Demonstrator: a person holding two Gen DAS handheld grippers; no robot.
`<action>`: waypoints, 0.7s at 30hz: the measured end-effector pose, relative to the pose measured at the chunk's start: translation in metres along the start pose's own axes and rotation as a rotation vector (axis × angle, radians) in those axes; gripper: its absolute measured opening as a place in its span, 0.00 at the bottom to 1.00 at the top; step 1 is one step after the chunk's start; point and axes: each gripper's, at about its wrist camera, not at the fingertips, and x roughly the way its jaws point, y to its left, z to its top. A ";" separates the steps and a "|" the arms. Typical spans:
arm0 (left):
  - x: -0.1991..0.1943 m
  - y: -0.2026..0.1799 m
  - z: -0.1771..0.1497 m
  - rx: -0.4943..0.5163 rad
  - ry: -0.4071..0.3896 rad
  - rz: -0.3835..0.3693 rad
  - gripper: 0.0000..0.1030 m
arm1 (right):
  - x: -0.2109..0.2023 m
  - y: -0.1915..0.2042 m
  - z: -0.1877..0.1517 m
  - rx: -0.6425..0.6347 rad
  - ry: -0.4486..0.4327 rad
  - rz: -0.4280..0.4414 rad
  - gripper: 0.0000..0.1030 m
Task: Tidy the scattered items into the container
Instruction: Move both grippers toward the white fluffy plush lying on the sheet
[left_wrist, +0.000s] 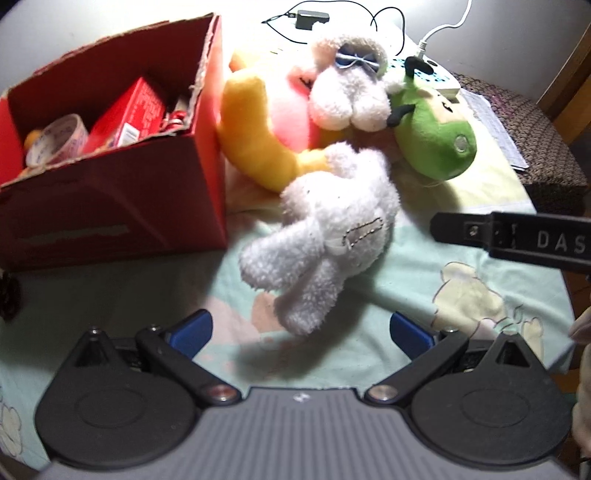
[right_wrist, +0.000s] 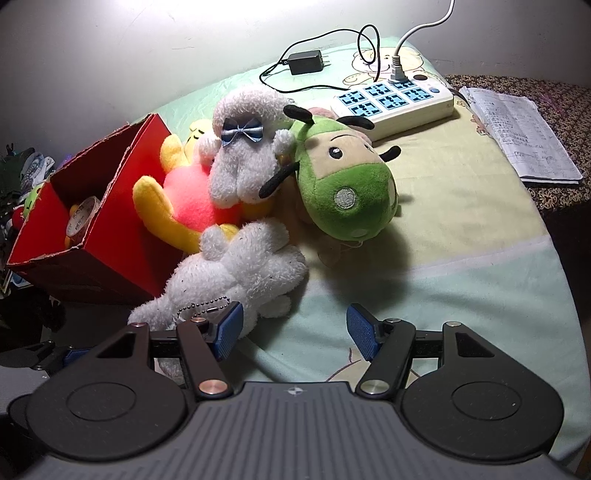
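**Soft toys heaped beside a red box on a bed**

A bed with a pale green cartoon-print sheet (right_wrist: 461, 258) runs up to a white wall. On it, at about 9 o'clock in both views, stands an open red cardboard box (left_wrist: 110, 206), holding a roll of tape (left_wrist: 55, 142) and a red carton (left_wrist: 127, 114). Pressed against the box's right wall lies a yellow bear plush with a pink body (right_wrist: 184, 206). On top of the bear sits a small white plush with a blue bow (right_wrist: 242, 162), and just beside it at 2 o'clock rests a green plush with black horns (right_wrist: 343, 184). A larger white fluffy plush with a ball chain (left_wrist: 332, 229) lies nearest the cameras, touching the bear's arm.

The left gripper (left_wrist: 301, 330) is spread wide and holds nothing, its blue pads flanking the white plush's lower end. The right gripper (right_wrist: 293, 328) is also wide apart and empty, its left pad against that plush.

Toward 1 o'clock lie a white power strip (right_wrist: 395, 101), a black charger (right_wrist: 306, 62) and a sheet of paper (right_wrist: 517, 129).
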 end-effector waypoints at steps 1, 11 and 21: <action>0.003 0.001 0.002 0.001 0.013 -0.013 0.99 | 0.002 -0.001 0.001 0.016 0.007 0.007 0.63; 0.013 -0.023 0.022 0.141 0.014 0.003 0.99 | -0.002 -0.015 0.006 0.138 -0.005 0.012 0.63; 0.027 -0.036 0.025 0.194 0.071 -0.080 0.96 | -0.004 -0.018 0.010 0.175 -0.025 -0.019 0.63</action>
